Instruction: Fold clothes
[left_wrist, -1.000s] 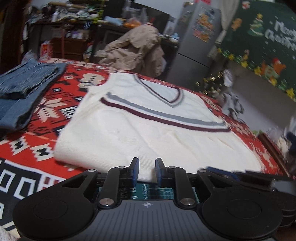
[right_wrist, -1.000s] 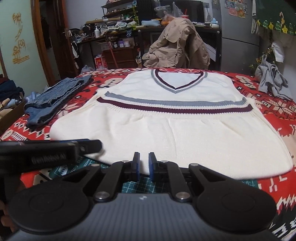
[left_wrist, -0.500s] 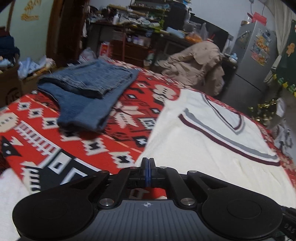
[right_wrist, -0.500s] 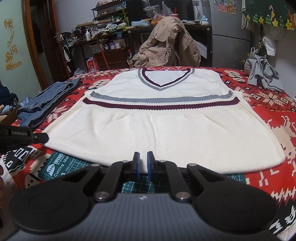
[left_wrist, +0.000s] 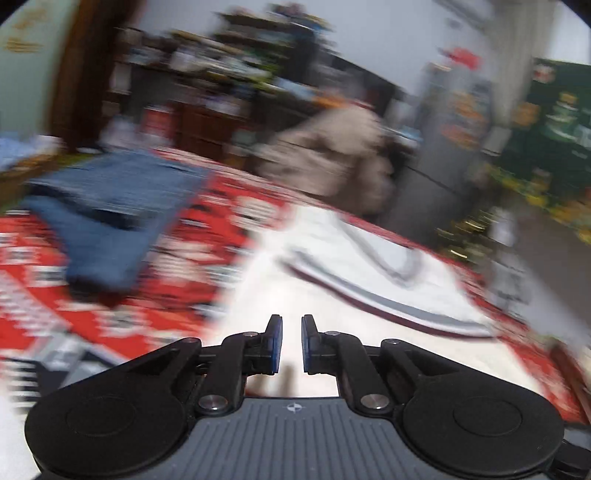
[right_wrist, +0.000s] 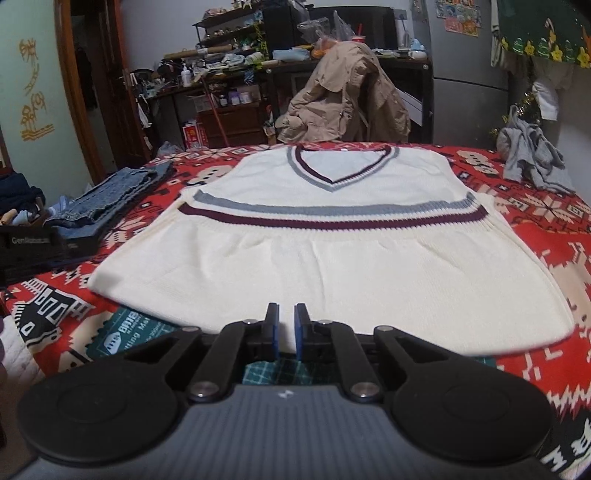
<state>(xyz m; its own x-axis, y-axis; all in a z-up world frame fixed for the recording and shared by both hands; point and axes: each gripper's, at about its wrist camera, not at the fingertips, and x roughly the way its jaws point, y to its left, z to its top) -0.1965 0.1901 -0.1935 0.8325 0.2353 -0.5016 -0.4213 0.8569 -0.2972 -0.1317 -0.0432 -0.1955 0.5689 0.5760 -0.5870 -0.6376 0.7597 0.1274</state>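
A cream sleeveless V-neck vest (right_wrist: 325, 266) with a grey and a maroon stripe lies flat, front up, on the red patterned blanket (right_wrist: 535, 229). My right gripper (right_wrist: 286, 325) sits at the middle of the vest's near hem, open by a narrow gap with nothing pinched. The left wrist view is smeared by motion. In it my left gripper (left_wrist: 291, 334) hovers open over the vest's (left_wrist: 369, 258) near left part, holding nothing. The left gripper's black body (right_wrist: 29, 243) shows at the left edge of the right wrist view.
Folded jeans (right_wrist: 107, 199) lie on the blanket left of the vest. A green cutting mat (right_wrist: 129, 328) peeks out under the near hem. A grey garment (right_wrist: 532, 158) lies at the far right. A beige jacket (right_wrist: 347, 99) hangs on a chair beyond the far edge.
My left gripper has swung right from the blanket toward the vest, and its fingers went from shut to open. The right gripper has hardly moved.
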